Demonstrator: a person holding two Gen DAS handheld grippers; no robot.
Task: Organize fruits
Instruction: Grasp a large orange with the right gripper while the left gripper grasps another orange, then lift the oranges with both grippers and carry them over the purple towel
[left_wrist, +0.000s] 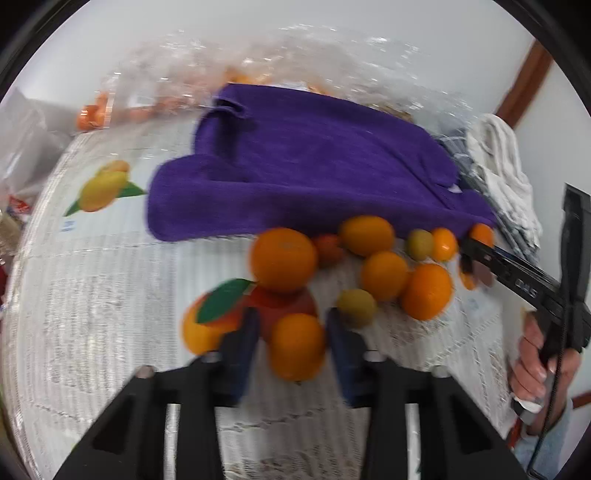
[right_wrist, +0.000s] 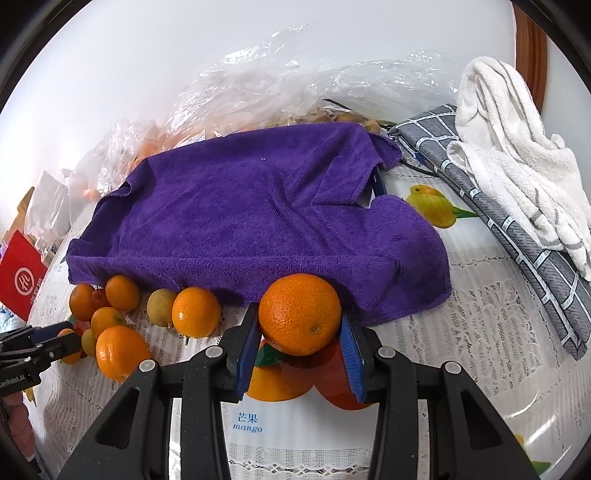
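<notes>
Blue-padded black jaws of the right gripper (right_wrist: 300, 354) clamp a large round orange (right_wrist: 300, 319) against the front hem of a purple terry towel (right_wrist: 236, 221), pads pressing both its flanks. Beneath lies a white lace tablecloth printed with fruit pictures (right_wrist: 461, 332), open and bare to the right as far as a grey checked cloth (right_wrist: 517, 236) and a crumpled white towel (right_wrist: 517, 155) near the table's far right edge. Crinkled clear plastic bags (right_wrist: 258, 85) crowd the wall behind the purple towel.

To the left, a loose cluster of small oranges and greenish-yellow fruits (right_wrist: 122, 317) lines the towel's hem, leaving little room there. The left gripper (left_wrist: 291, 347), angled steeply down, has a smaller orange (left_wrist: 297, 347) between its blue pads; motion blur hides whether they grip it. That fruit sits just in front of a bigger orange (left_wrist: 284, 258).

In the left wrist view, a hand (left_wrist: 539, 354) wraps the right tool's black handle at the frame's right edge.
</notes>
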